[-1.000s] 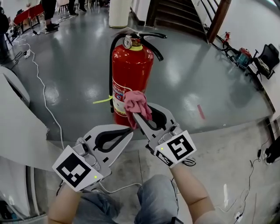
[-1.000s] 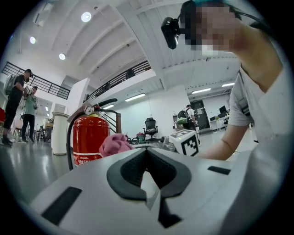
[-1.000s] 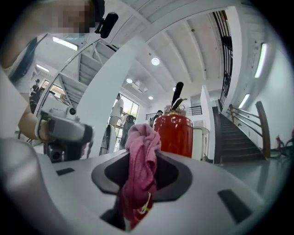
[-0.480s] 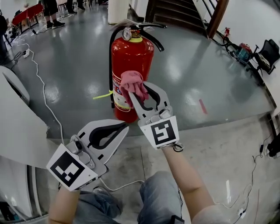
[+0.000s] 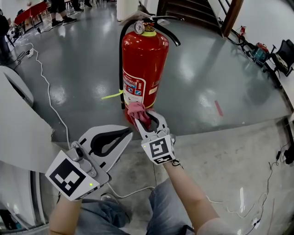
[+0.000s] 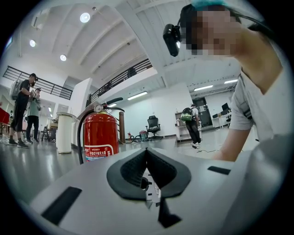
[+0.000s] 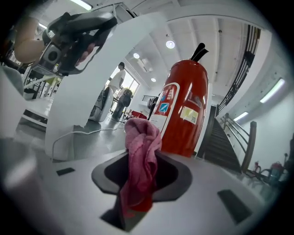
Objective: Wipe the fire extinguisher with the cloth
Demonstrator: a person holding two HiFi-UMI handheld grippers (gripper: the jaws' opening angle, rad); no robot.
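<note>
A red fire extinguisher (image 5: pixel 143 69) stands upright on the grey floor, with a black hose and handle on top; it also shows in the left gripper view (image 6: pixel 100 137) and close up in the right gripper view (image 7: pixel 185 110). My right gripper (image 5: pixel 141 118) is shut on a pink cloth (image 5: pixel 138 111), which is bunched at the jaw tips (image 7: pixel 141 156) and sits low against the extinguisher's base. My left gripper (image 5: pixel 125 134) hangs back to the left, shut with nothing in it (image 6: pixel 147 151), a short way from the cylinder.
A white cable (image 5: pixel 46 101) runs across the floor at left beside a white cabinet (image 5: pixel 18 133). A yellow strip (image 5: pixel 111 95) lies by the extinguisher. Stairs (image 5: pixel 193 13) rise behind it. Bags and tools (image 5: pixel 271 55) lie far right. People stand far off.
My right gripper with the cloth has slid down the extinguisher's front, from about label height to near its base. The left gripper has barely shifted.
</note>
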